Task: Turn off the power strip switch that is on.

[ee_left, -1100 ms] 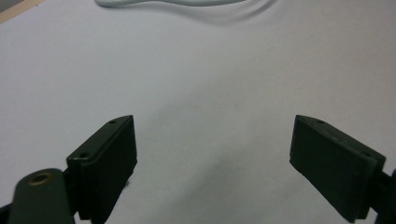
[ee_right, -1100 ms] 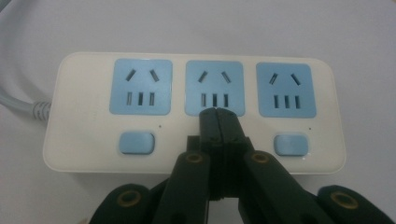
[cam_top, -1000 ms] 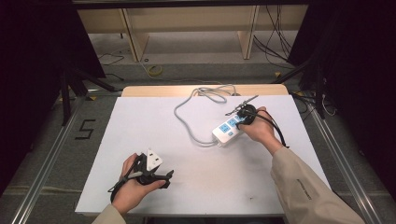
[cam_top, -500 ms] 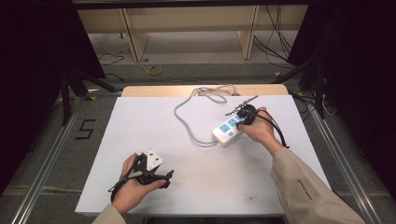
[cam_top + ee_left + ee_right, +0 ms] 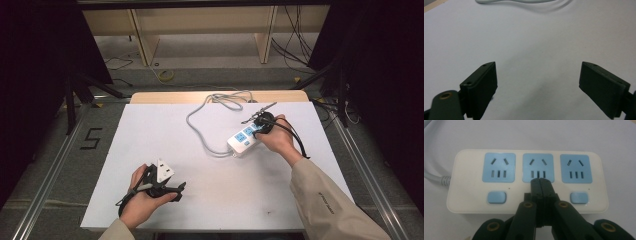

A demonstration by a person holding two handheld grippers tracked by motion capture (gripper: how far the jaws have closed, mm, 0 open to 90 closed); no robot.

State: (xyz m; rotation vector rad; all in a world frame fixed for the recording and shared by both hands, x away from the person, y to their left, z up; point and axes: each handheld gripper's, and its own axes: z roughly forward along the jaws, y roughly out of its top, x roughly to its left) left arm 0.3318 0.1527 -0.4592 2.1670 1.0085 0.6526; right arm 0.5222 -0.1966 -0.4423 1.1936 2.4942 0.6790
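Right gripper view puts my right gripper (image 5: 541, 181) squarely over the white power strip (image 5: 525, 181), jaws pressed together with nothing between them, their joined tip sitting where the middle switch button should be, just below the middle blue socket (image 5: 538, 168). The left button (image 5: 496, 197) and the right button (image 5: 579, 197) are in plain sight on either side, so I judge the step in hand to be pressing the middle switch with the closed tip. I cannot tell from here whether the tip is bearing on the button or just above it. In the high view the power strip (image 5: 243, 140) lies on the right half of the white table (image 5: 150, 130), angled, its grey cable (image 5: 200, 127) looping back toward the far edge, and my right gripper (image 5: 261, 123) sits at its far end. My left gripper (image 5: 170, 190) rests near the front left, well apart from the strip; the left gripper view shows its jaws spread wide over bare tabletop, holding nothing. Next I would want a short, straight push down on the button, keeping the tip centred so it doesn't slide onto the socket face, with the strip free to skid since nothing braces it.
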